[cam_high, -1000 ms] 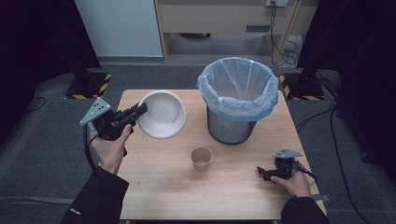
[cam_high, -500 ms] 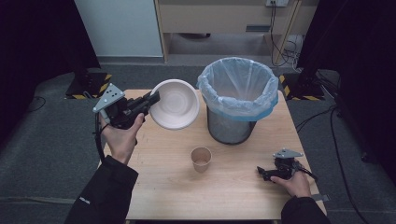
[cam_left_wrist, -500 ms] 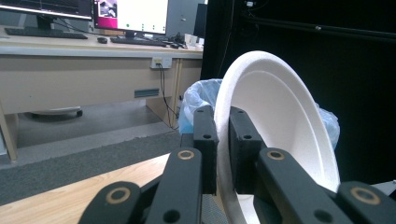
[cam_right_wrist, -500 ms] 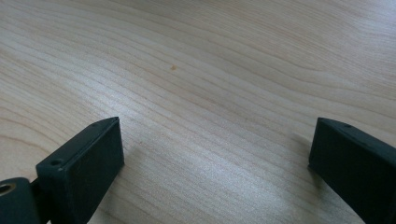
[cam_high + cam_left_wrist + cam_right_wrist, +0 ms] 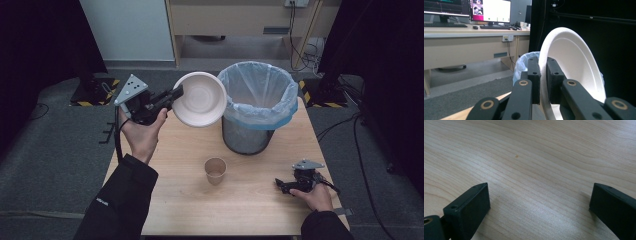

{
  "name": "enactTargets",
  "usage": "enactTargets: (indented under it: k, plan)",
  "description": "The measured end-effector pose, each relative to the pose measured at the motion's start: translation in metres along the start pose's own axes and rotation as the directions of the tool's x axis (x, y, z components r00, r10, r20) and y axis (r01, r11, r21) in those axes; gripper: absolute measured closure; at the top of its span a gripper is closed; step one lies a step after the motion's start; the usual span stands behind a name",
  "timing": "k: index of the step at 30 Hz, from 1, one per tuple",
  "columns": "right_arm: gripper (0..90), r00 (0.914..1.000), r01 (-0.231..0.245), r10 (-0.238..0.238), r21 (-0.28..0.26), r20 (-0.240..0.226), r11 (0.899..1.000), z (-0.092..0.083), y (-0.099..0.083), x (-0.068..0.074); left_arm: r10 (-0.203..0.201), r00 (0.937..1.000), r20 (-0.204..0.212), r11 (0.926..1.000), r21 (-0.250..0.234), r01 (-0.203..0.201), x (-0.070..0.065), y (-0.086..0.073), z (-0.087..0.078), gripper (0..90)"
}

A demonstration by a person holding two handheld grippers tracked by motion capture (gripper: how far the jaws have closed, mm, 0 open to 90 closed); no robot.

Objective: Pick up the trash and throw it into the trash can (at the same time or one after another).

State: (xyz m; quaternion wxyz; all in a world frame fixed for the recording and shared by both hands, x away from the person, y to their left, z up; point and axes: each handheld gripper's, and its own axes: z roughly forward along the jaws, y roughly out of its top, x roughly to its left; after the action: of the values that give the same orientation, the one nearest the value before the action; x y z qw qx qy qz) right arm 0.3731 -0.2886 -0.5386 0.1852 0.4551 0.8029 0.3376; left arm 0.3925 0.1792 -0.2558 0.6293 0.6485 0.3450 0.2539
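A white foam bowl (image 5: pixel 199 98) hangs in the air, tilted on edge, just left of the bin's rim. My left gripper (image 5: pixel 176 94) is shut on the bowl's rim; in the left gripper view the two black jaws pinch the rim of the bowl (image 5: pixel 574 62) between them. The metal bin (image 5: pixel 255 107), lined with a pale blue bag, stands at the back of the wooden table (image 5: pixel 170 200). A brown paper cup (image 5: pixel 215 170) stands upright in front of the bin. My right gripper (image 5: pixel 281 185) rests on the table at the front right, jaws wide apart over bare wood (image 5: pixel 536 170).
Dark carpet surrounds the table. A desk with monitors (image 5: pixel 490 11) stands behind the bin in the left gripper view. Black curtains hang at both sides.
My left gripper has carried the bowl up and to the right, from above the table's left part to beside the bin's rim. The right gripper has stayed put.
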Motion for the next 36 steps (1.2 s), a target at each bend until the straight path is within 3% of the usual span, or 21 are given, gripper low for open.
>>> enactTargets:
  k: [17,36]
  plan:
    - [3.0,1.0,0.0,0.0,-0.004,0.0,1.0,0.0,0.0,0.0,0.058,0.9982,0.014,0.9978,-0.032,-0.058,-0.022,0.041,0.028,82.9]
    - [2.9,1.0,0.0,0.0,-0.004,0.0,1.0,0.0,0.0,0.0,0.082,0.9962,0.028,0.9965,-0.018,-0.082,-0.039,0.056,0.074,82.9]
